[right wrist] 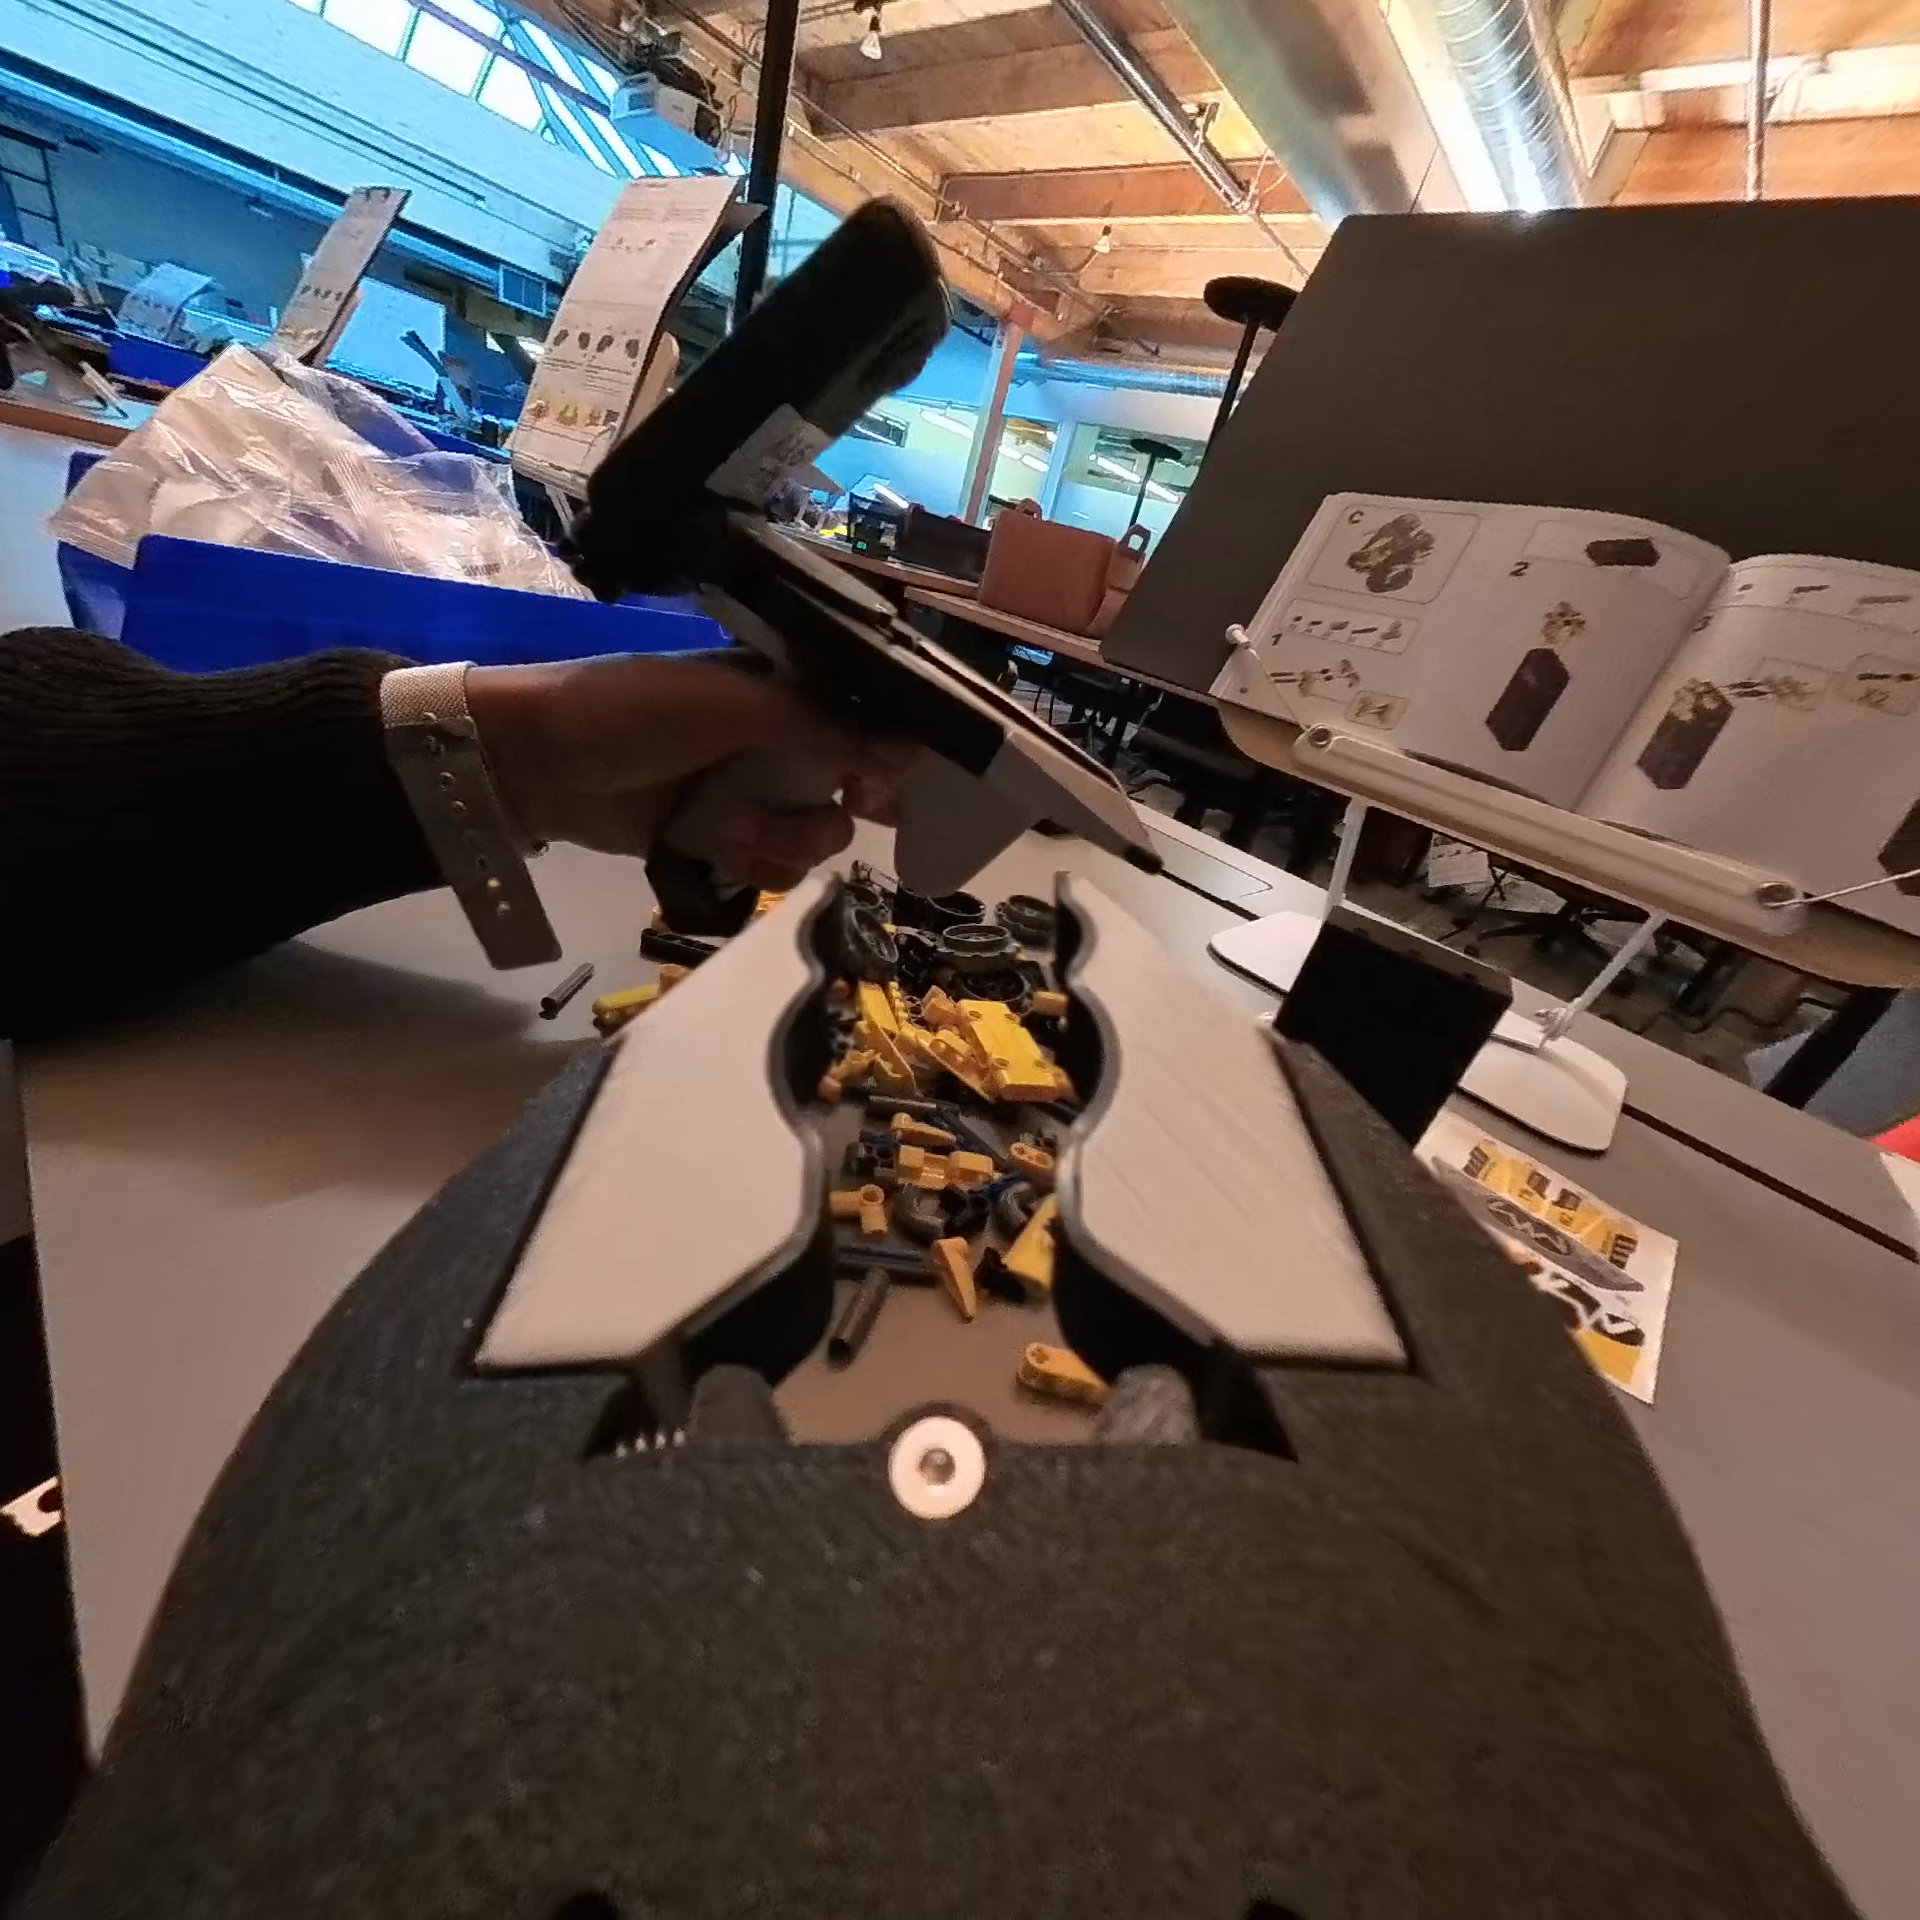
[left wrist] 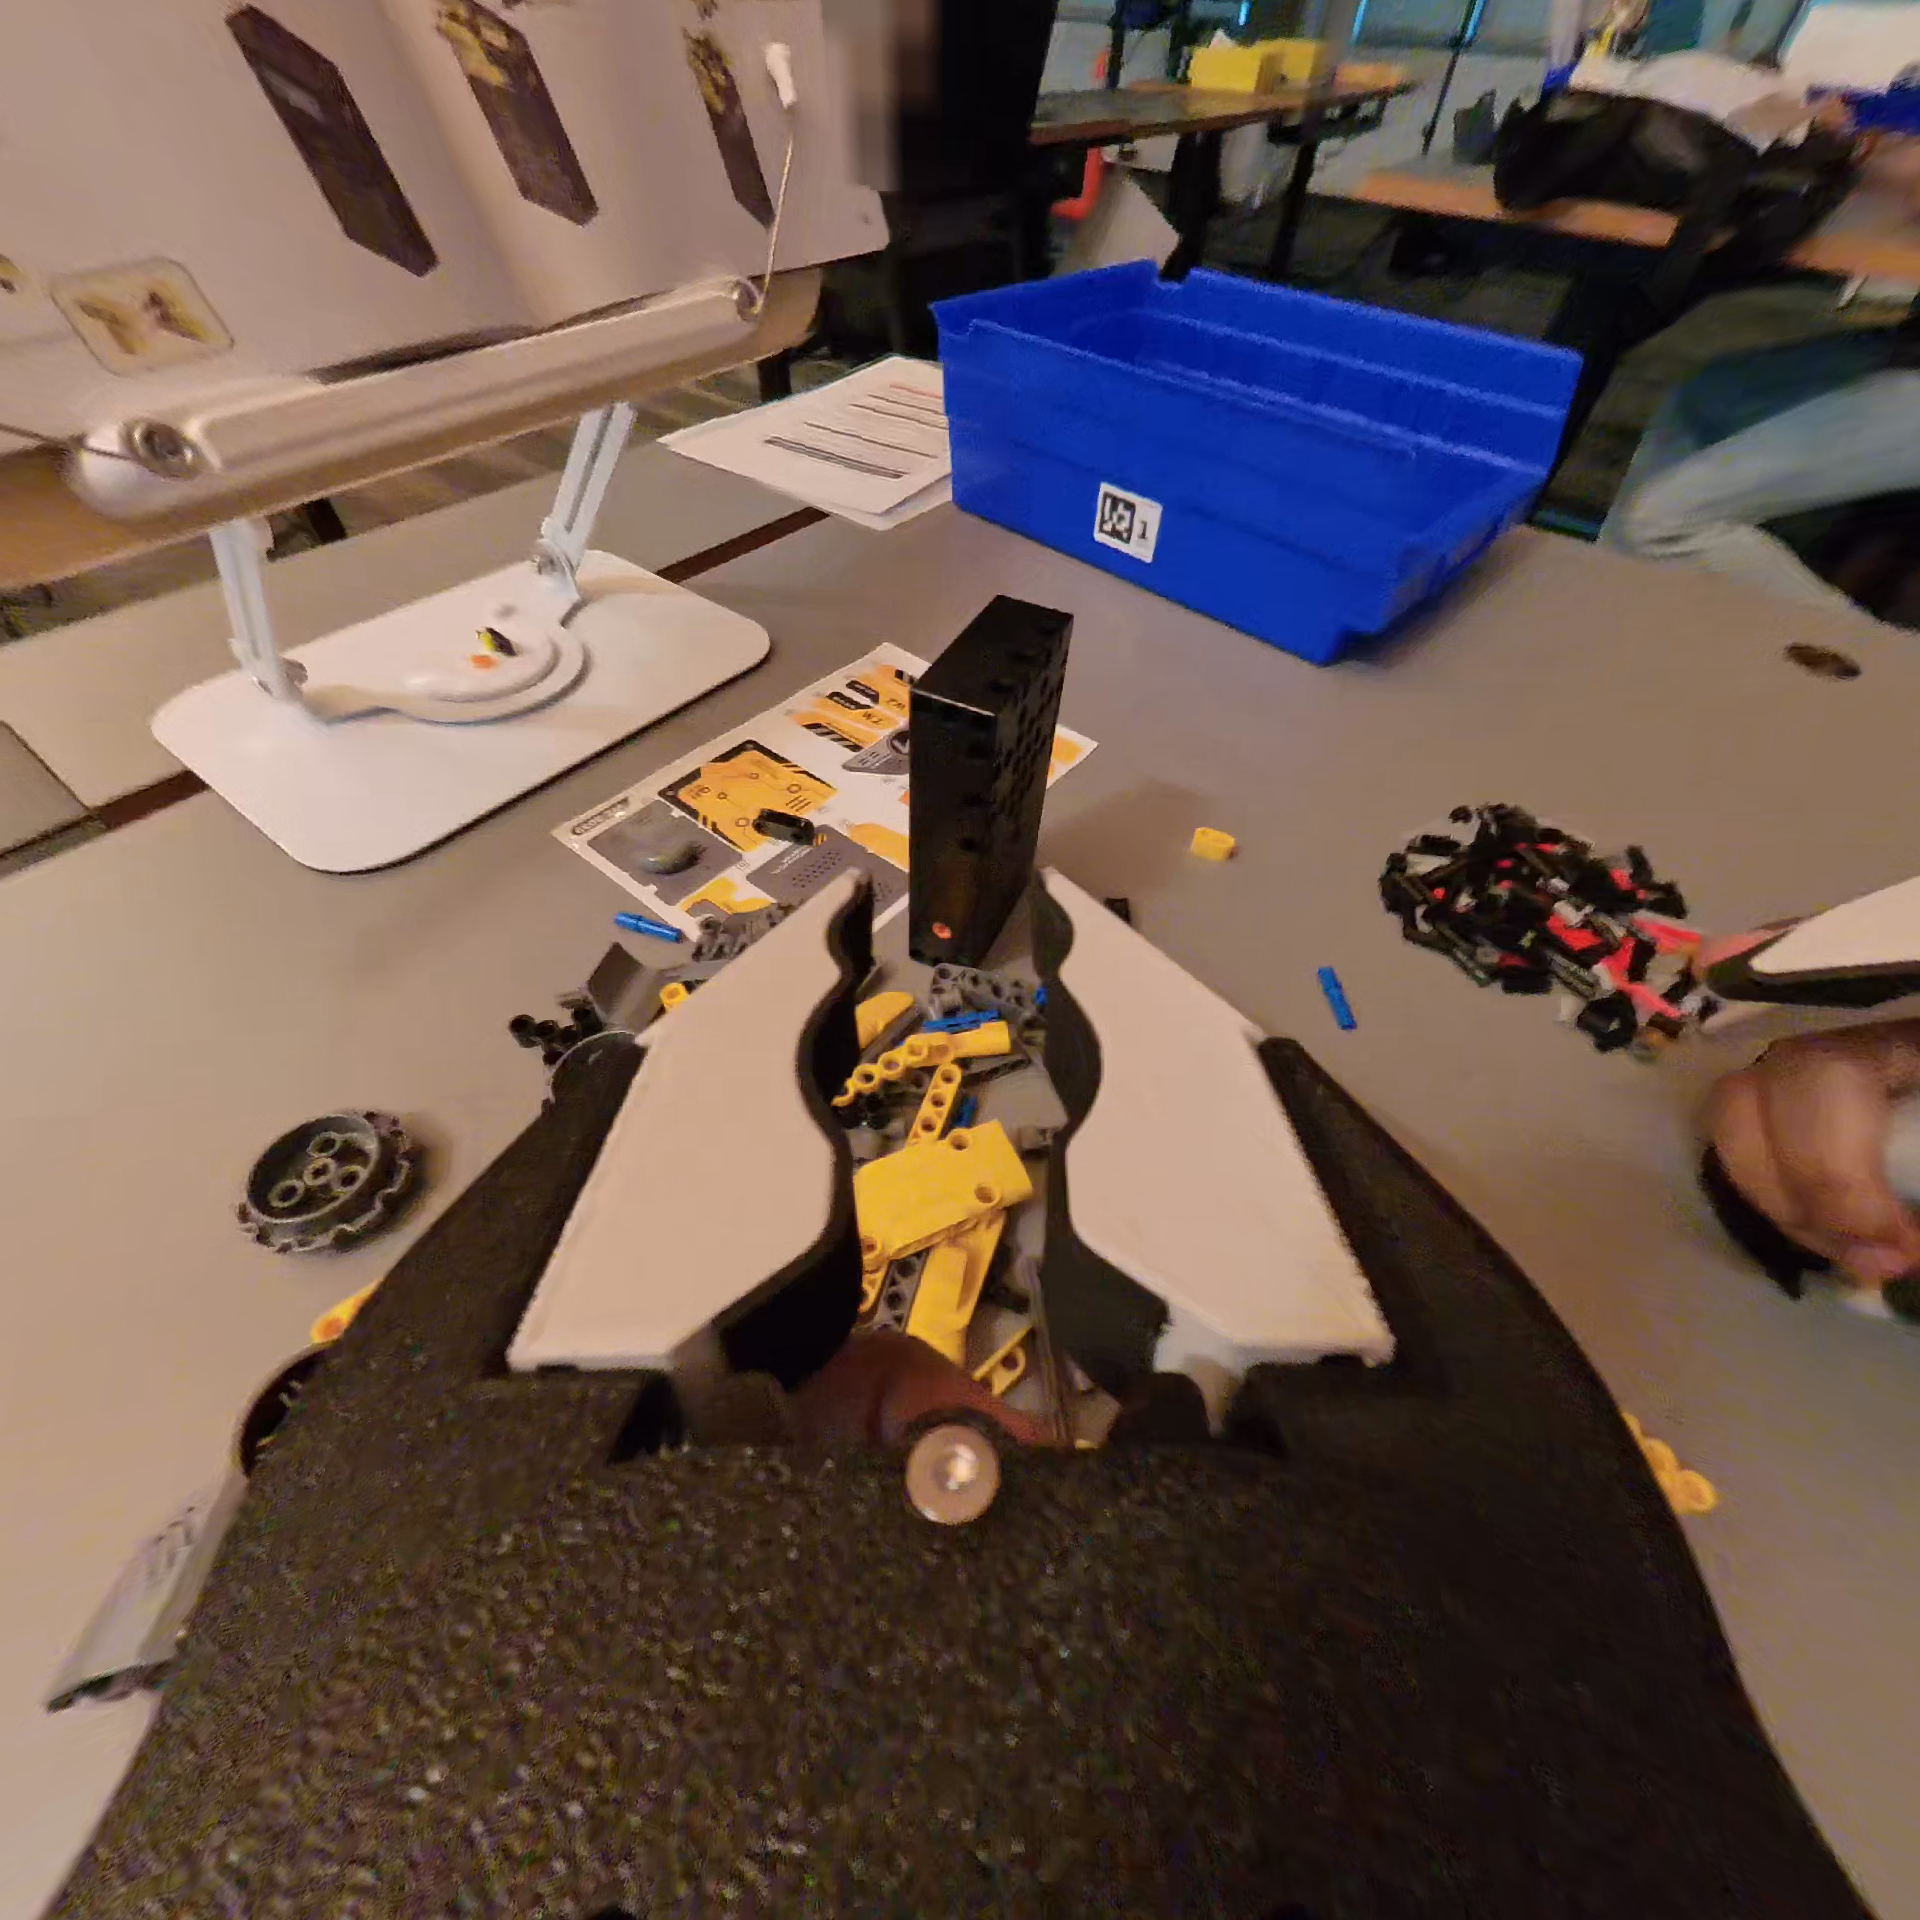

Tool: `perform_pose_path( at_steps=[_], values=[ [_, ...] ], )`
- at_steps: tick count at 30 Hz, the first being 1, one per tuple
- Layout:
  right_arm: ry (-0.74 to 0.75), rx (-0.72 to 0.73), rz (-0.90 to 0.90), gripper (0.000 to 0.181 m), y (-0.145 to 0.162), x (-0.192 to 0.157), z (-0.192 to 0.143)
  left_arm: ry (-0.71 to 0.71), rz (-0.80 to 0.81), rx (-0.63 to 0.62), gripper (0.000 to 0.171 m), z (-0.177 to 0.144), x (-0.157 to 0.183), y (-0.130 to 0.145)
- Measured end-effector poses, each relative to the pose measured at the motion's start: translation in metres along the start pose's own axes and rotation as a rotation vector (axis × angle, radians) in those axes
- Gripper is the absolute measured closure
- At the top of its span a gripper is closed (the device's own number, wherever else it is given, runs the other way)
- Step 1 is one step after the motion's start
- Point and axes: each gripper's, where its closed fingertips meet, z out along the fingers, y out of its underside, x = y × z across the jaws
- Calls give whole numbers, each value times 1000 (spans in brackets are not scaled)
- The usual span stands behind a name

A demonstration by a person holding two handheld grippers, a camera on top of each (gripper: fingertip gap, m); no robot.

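Note:
My left gripper (left wrist: pixel 953 883) is open and empty, low over a pile of yellow, grey and blue building pieces (left wrist: pixel 935 1174). An upright black box (left wrist: pixel 987 769) stands just beyond its fingertips. My right gripper (right wrist: pixel 948 883) is open and empty, and looks across the same yellow pile (right wrist: pixel 956 1049) toward some black wheels (right wrist: pixel 966 935). In the right wrist view a hand in a dark sleeve holds the left gripper (right wrist: pixel 862 675) above the far side of the pile. In the left wrist view, one finger of the right gripper (left wrist: pixel 1829 945) is at a heap of black and red pieces (left wrist: pixel 1527 914).
A blue bin (left wrist: pixel 1247 447) stands at the back right. A white book stand (left wrist: pixel 457 717) holds an open instruction booklet (right wrist: pixel 1558 665). A sticker sheet (left wrist: pixel 748 800) lies behind the box. A black toothed wheel (left wrist: pixel 327 1179), a small yellow piece (left wrist: pixel 1210 844) and a blue pin (left wrist: pixel 1335 997) lie loose. From either gripper's tips it is about 15 cm to the blue pin (left wrist: pixel 1335 997).

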Motion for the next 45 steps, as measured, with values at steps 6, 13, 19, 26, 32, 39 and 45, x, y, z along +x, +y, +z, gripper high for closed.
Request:
perform_pose_path(
  at_steps=[6, 13, 19, 26, 32, 39, 45],
  values=[
    [21, 41, -26, 113, -5, 3, -3, -105, -36, -11, 117, 4, -18, 2],
    [86, 26, -133, 114, -2, 4, -2, -140, 6, -93, 90, 9, -24, 13],
    [116, 25, -115, 113, -2, 10, -2, -288, 157, -189, 89, 9, -41, 28],
    [127, -9, -153, 113, 3, 9, 2, -412, 339, -352, 90, 12, -54, 50],
    [129, -23, -214, 114, 5, 3, 4, -416, 330, -329, 90, 10, -55, 47],
    [139, -9, -173, 113, 3, 8, 3, -475, 315, -292, 91, -4, -67, 36],
    [142, 7, -138, 113, 1, 12, 1, -396, 163, -232, 92, -18, -78, 35]
  ],
)
